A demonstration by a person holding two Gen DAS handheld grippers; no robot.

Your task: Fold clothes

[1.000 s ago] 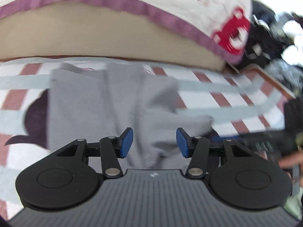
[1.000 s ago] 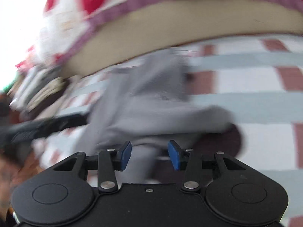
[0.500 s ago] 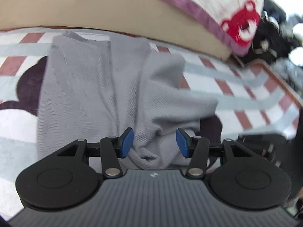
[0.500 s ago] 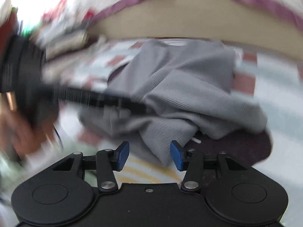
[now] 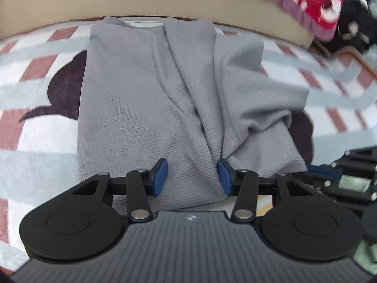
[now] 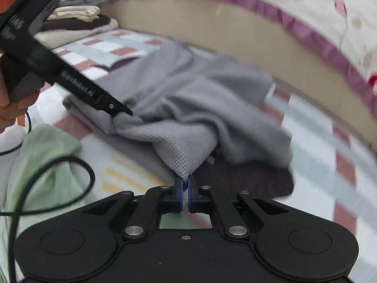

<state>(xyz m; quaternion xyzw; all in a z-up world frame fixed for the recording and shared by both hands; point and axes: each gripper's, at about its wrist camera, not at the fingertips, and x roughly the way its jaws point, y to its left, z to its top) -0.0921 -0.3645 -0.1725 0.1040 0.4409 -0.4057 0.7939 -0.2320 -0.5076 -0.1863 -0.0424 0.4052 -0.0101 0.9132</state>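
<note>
A grey knit garment lies rumpled on the checked mat, its right side bunched into folds. My left gripper is open, and the garment's near edge sits between its blue pads. My right gripper is shut on a corner of the grey garment, which rises to a point at the pads. In the right wrist view the left gripper comes in from the upper left, its tip resting on the cloth. The right gripper shows at the right edge of the left wrist view.
A bed base with a purple-trimmed cover runs behind the mat. Folded clothes are stacked at the far left. A pale green cloth and a black cable lie near the person's hand.
My right gripper has shut on the garment's corner; it was open before. My left gripper has come forward and lower, so the garment's edge now lies between its pads.
</note>
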